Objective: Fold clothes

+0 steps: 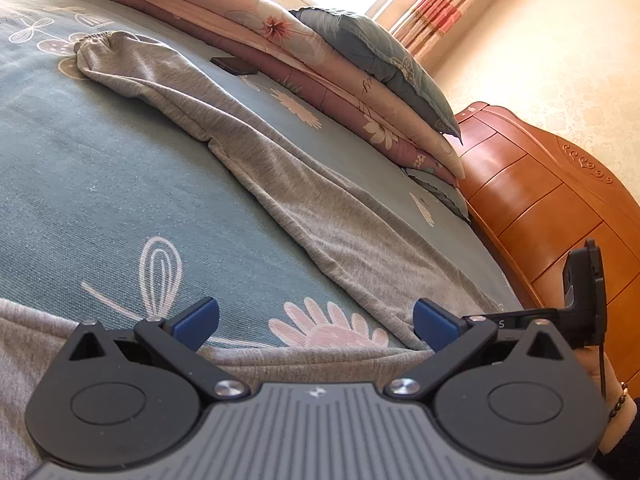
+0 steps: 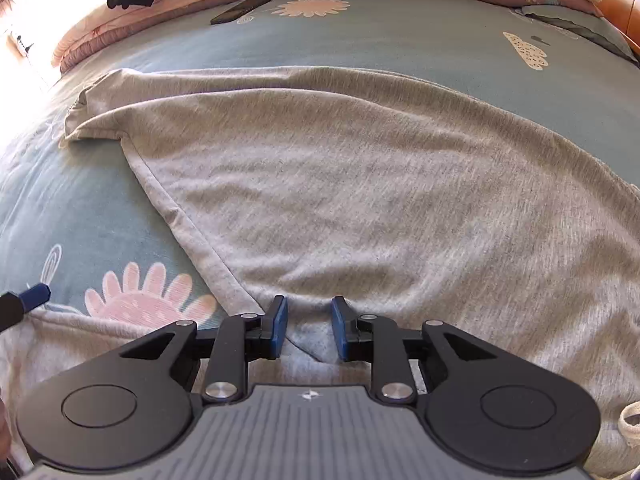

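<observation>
Lying across the bed sheet [image 2: 360, 32], the grey trousers [image 2: 340, 184] are the one thing to fold: soft, light jersey that will sag, wrinkle and drag on the sheet rather than hold any shape, so I judge it needs lifting by its firmer edges, the seams, the cuff or the waistband, not by the loose middle.

Farthest left, the left gripper [image 1: 316, 324] has its blue pads spread wide with nothing between them. It hangs above a grey band of the trousers that runs just under its fingers; a flowered patch of sheet lies straight ahead of it. Up ahead and left of these tongs one leg runs off to a gathered cuff [image 1: 94, 42], well away from both tools.

To the right, the right gripper [image 2: 309, 330] points down on the broad grey panel. Its jaws stand narrow, a fold of cloth rises in the gap, and whether the pads truly pinch it I cannot tell. The leg's seam edge [image 2: 188, 220] runs ahead and left of it, a good place to take hold.

Beyond both tongs a dark phone [image 2: 242, 9] lies on the sheet, with a stacked quilt [image 1: 288, 40] behind it. No basket, box or other container shows.
</observation>
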Demonstrator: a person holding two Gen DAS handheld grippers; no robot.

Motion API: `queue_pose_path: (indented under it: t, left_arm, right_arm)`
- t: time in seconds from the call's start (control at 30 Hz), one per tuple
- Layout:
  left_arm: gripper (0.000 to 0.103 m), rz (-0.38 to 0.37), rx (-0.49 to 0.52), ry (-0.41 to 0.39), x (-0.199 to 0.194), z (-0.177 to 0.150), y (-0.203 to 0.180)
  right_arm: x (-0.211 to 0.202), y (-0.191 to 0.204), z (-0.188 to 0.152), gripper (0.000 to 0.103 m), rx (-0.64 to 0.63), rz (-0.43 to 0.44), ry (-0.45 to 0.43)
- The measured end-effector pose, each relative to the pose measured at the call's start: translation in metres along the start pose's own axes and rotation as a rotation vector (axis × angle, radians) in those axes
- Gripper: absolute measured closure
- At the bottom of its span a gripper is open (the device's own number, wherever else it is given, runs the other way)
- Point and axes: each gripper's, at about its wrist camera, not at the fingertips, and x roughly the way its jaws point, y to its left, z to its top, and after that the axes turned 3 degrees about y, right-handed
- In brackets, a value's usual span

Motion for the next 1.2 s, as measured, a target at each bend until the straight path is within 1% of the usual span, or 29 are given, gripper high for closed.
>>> queue_pose_path:
  t: [0.13,0.3,0.33,0.4,0.53,0.6,0.67,0.7,0.73,0.83,0.93,1.0,1.07,1.13,1.2]
  left_arm:
    - [0.001,0.037,-0.020,-0.038,-0.007,0.004,0.003]
    - [0.001,0.106,-0.036,-0.083,-0.015,0.008,0.009]
    - [0.001,0.109,-0.039,-0.085,-0.016,0.008,0.010]
    - [0.001,0.102,-0.043,-0.088,-0.017,0.009,0.011]
    - [0.001,0.110,-0.051,-0.085,-0.018,0.010,0.013]
    - [0.001,0.124,-0.063,-0.082,-0.018,0.010,0.015]
    - [0.001,0.137,-0.083,-0.080,-0.017,0.012,0.018]
    - [0.001,0.149,-0.096,-0.079,-0.017,0.012,0.020]
    - [0.001,0.162,-0.109,-0.080,-0.018,0.013,0.022]
    - [0.001,0.221,-0.142,-0.111,-0.026,0.016,0.029]
    - [0.001,0.269,-0.180,-0.163,-0.040,0.022,0.037]
    - [0.001,0.309,-0.192,-0.202,-0.049,0.025,0.041]
    - [0.001,0.344,-0.203,-0.239,-0.058,0.028,0.046]
    - [0.001,0.353,-0.225,-0.264,-0.066,0.031,0.054]
    - [0.001,0.349,-0.264,-0.281,-0.073,0.034,0.065]
  right_arm:
    - [-0.023,0.018,-0.001,0.075,-0.043,0.037,-0.056]
    - [-0.041,0.039,-0.024,0.075,-0.088,0.025,-0.037]
    - [-0.043,0.041,-0.030,0.075,-0.091,0.021,-0.033]
    - [-0.039,0.042,-0.042,0.075,-0.089,0.001,-0.040]
    - [-0.008,0.038,-0.049,0.075,-0.028,0.024,-0.005]
    - [-0.006,0.040,-0.049,0.068,-0.013,0.035,-0.037]
    - [-0.004,0.043,-0.049,0.057,-0.009,0.045,-0.059]
    - [-0.004,0.045,-0.050,0.054,-0.013,0.047,-0.067]
    - [-0.004,0.048,-0.052,0.052,-0.031,0.040,-0.072]
    - [-0.007,0.064,-0.050,0.053,-0.096,-0.001,-0.071]
    - [-0.021,0.083,-0.038,0.054,-0.171,0.028,-0.106]
    - [-0.028,0.105,-0.023,0.057,-0.274,0.019,-0.139]
    - [-0.032,0.128,-0.007,0.070,-0.373,0.011,-0.167]
    - [-0.028,0.155,0.015,0.071,-0.485,0.007,-0.192]
    - [-0.016,0.179,0.035,0.071,-0.576,-0.005,-0.220]
